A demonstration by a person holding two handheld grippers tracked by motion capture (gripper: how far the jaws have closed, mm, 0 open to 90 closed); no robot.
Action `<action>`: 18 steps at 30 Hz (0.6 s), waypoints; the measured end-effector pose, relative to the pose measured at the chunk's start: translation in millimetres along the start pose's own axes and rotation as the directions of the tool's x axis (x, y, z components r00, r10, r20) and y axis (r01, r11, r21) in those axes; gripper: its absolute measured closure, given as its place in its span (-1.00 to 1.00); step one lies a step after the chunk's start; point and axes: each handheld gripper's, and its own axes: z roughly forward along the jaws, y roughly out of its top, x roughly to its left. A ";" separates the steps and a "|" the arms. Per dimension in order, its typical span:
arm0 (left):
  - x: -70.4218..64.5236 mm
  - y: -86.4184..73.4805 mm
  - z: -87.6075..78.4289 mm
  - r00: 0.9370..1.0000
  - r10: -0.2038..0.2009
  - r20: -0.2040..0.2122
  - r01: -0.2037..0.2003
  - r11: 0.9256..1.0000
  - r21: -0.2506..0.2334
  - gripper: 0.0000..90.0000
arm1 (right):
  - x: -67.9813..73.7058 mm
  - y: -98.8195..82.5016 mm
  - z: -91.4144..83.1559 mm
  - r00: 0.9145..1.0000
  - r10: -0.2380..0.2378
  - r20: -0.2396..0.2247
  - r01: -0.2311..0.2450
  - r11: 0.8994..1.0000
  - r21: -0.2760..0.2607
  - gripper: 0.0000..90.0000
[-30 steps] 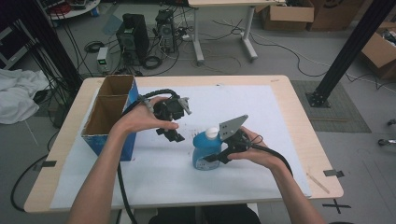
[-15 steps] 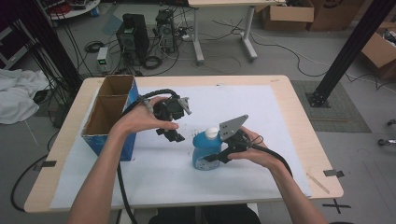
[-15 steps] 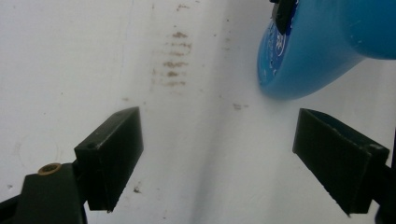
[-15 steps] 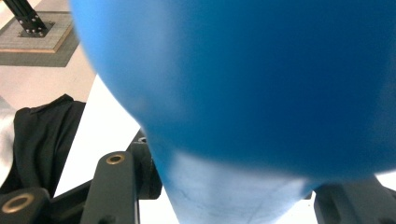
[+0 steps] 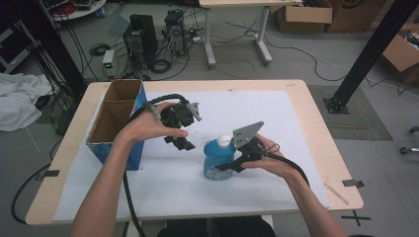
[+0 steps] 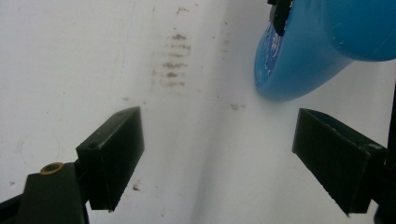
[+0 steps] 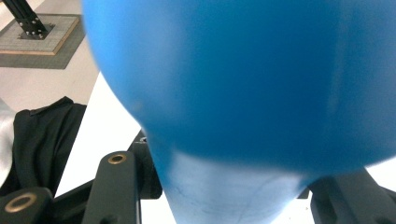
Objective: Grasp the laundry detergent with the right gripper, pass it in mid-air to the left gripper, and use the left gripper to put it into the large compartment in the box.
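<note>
Not much differs from a second ago: the right gripper has just finished clamping onto the blue bottle, standing mid-surface. The left gripper hovers nearby, jaws wide apart, nothing between them.

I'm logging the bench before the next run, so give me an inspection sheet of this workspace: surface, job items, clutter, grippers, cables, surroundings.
Surface: wooden table under a white sheet with faint brown smudges.
Job's things: blue bottle with white cap, upright on the sheet; open blue cardboard box at the table's left edge.
Clutter: nothing seen.
Grippers: right gripper shut on the blue bottle, its jaws having just closed in; left gripper open, nothing between its jaws, held over the sheet beside the bottle.
Cables: a black cable trails from each gripper.
Surroundings: electronics, loose wires, cardboard boxes and white cloth on the floor.
</note>
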 end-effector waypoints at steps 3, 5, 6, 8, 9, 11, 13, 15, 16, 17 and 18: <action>-0.6 0.2 -1.3 1.000 0.002 -0.003 -0.002 1.000 -0.004 -0.61 | 0.4 0.0 0.1 1.000 0.002 0.003 -0.002 1.000 -0.001 0.03; -1.2 0.1 -2.2 1.000 -0.001 -0.004 0.001 1.000 -0.012 -0.61 | 0.6 -0.2 0.0 1.000 -0.002 0.002 0.002 1.000 -0.002 0.03; -1.4 0.1 -3.0 1.000 -0.002 -0.002 0.002 1.000 -0.013 -0.61 | 0.5 -0.3 0.1 1.000 0.000 0.002 0.000 1.000 -0.003 0.03; -2.0 -0.1 -4.2 1.000 -0.003 -0.003 0.003 1.000 -0.020 -0.61 | 0.7 0.0 0.1 1.000 0.001 0.004 -0.001 1.000 -0.002 0.03; -2.2 -0.3 -4.9 1.000 -0.004 -0.003 0.004 1.000 -0.021 -0.61 | 1.0 0.0 0.1 1.000 -0.003 0.003 0.003 1.000 -0.003 0.03; -2.5 -0.6 -6.5 1.000 -0.008 -0.004 0.008 1.000 -0.022 -0.61 | 0.7 -0.3 0.1 1.000 0.002 0.002 -0.002 1.000 -0.005 0.03; -2.7 -0.9 -8.4 1.000 -0.010 -0.003 0.010 1.000 -0.024 -0.61 | 0.0 -0.7 -0.1 1.000 0.007 0.003 -0.007 1.000 -0.008 0.03; -3.1 -1.2 -9.7 1.000 -0.014 -0.006 0.013 0.999 -0.031 -0.61 | -0.4 -0.8 -0.2 1.000 0.010 0.001 -0.010 1.000 -0.010 0.03; -3.1 -0.8 -10.7 1.000 -0.011 -0.008 0.011 0.999 -0.031 -0.61 | -0.5 -0.9 -0.1 1.000 0.014 0.000 -0.014 1.000 -0.013 0.03; -3.7 -0.7 -11.7 1.000 -0.014 -0.008 0.014 0.999 -0.031 -0.61 | -0.7 -0.7 -0.4 1.000 0.011 -0.001 -0.011 1.000 -0.011 0.03; -3.7 -0.1 -13.1 1.000 -0.008 -0.010 0.008 1.000 -0.030 -0.61 | -0.6 -0.8 -0.2 1.000 0.013 0.001 -0.013 1.000 -0.016 0.03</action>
